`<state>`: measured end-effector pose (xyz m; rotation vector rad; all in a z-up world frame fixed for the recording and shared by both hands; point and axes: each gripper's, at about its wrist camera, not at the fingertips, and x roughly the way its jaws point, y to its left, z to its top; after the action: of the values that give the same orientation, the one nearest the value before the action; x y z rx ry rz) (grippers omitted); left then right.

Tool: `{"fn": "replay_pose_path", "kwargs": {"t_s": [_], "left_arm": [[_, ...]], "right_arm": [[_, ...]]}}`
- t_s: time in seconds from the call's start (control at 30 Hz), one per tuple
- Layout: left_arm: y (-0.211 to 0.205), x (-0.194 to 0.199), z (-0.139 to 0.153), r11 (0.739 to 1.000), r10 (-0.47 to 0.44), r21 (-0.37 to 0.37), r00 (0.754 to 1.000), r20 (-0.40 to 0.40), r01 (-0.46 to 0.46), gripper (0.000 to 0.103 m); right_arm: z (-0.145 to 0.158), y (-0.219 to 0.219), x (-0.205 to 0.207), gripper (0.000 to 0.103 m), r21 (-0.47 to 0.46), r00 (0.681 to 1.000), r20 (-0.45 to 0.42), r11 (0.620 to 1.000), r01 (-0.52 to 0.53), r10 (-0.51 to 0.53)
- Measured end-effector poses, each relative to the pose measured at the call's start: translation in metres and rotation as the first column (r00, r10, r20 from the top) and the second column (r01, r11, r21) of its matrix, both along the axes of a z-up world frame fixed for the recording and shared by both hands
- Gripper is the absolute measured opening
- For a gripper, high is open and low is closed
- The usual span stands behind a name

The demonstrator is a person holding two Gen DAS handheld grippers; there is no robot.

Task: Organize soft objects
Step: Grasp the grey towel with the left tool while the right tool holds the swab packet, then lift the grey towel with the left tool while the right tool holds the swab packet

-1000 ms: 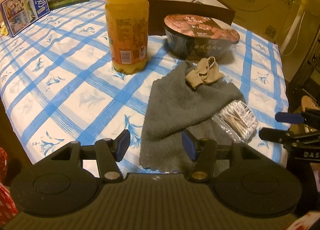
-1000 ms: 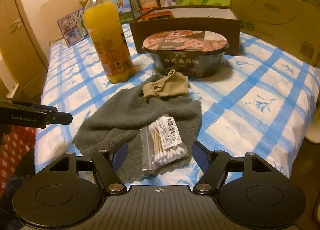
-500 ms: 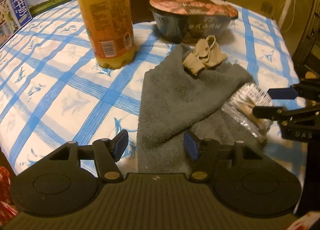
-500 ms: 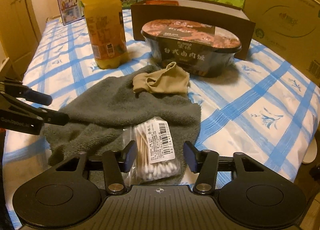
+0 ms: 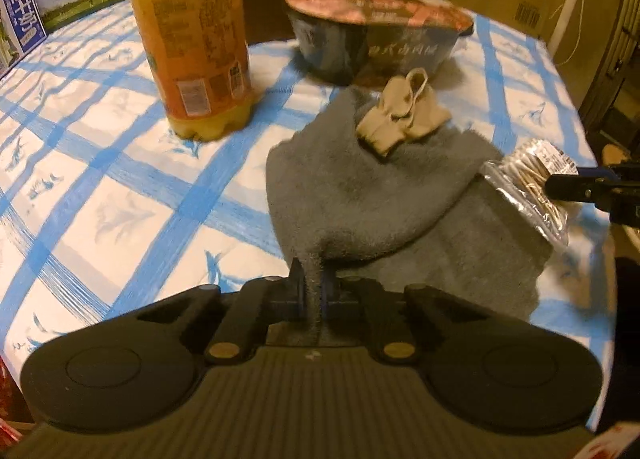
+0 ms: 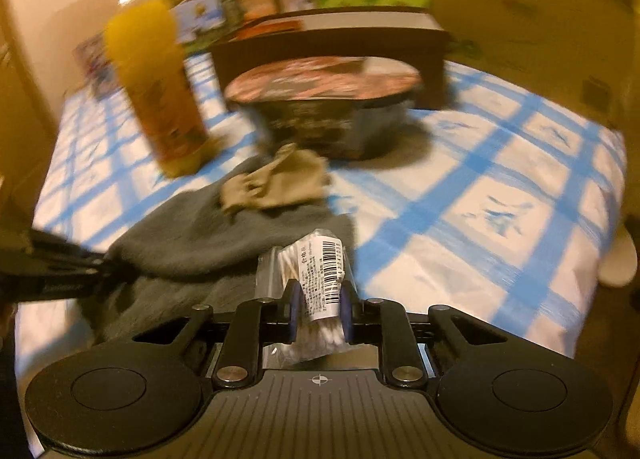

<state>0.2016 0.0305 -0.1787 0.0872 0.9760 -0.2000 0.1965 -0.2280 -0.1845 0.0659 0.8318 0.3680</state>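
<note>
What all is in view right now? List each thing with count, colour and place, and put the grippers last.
towel: one, grey, rumpled on the bed's near side
sock: one, beige, crumpled on the towel's far end
cotton swab bag: one, clear with white label, on the towel's right edge
juice bottle: one, orange, upright, left of the towel
bowl: one, dark with printed lid, behind the sock
sheet: one, white with blue checks, under everything
cartons: several, along the far edge
left gripper: one, black, shut on the towel's near edge
right gripper: one, black, closing around the swab bag
</note>
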Motion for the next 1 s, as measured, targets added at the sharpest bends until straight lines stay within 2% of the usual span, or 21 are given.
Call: {"fn": "replay_pose_path", "kwargs": {"t_s": [0.1, 0.27, 0.57, 0.7, 0.83, 0.93, 1.0], "left_arm": [[0.0, -0.007, 0.023, 1.0, -0.002, -0.023, 0.998, 0.06, 0.004, 0.006], [0.002, -0.021, 0.08, 0.996, -0.002, -0.083, 0.982, 0.189, 0.018, 0.006], [0.01, -0.041, 0.172, 0.987, 0.037, -0.156, 0.915, 0.402, 0.029, 0.005], [0.026, -0.048, 0.199, 0.985, 0.078, -0.173, 0.887, 0.455, 0.002, 0.005], [0.038, -0.055, 0.221, 0.989, 0.098, -0.149, 0.857, 0.507, -0.025, 0.005], [0.049, -0.059, 0.228, 0.989, 0.12, -0.135, 0.841, 0.527, -0.057, 0.005], [0.056, -0.058, 0.226, 0.989, 0.139, -0.12, 0.841, 0.524, -0.088, 0.005]], "right_arm": [[0.006, -0.018, 0.003, 0.021, 0.022, 0.998, -0.002, 0.998, 0.066, -0.066], [0.018, -0.04, 0.0, 0.021, 0.053, 0.991, 0.021, 0.99, 0.131, -0.132], [0.033, -0.045, -0.011, 0.021, 0.09, 0.988, 0.053, 0.986, 0.141, -0.146], [0.037, -0.043, -0.015, 0.021, 0.106, 0.989, 0.062, 0.986, 0.129, -0.136], [0.041, -0.041, -0.018, 0.021, 0.121, 0.99, 0.064, 0.986, 0.117, -0.125], [0.042, -0.035, -0.019, 0.021, 0.126, 0.992, 0.066, 0.987, 0.102, -0.111], [0.042, -0.032, -0.019, 0.021, 0.129, 0.993, 0.062, 0.987, 0.092, -0.1]]}}
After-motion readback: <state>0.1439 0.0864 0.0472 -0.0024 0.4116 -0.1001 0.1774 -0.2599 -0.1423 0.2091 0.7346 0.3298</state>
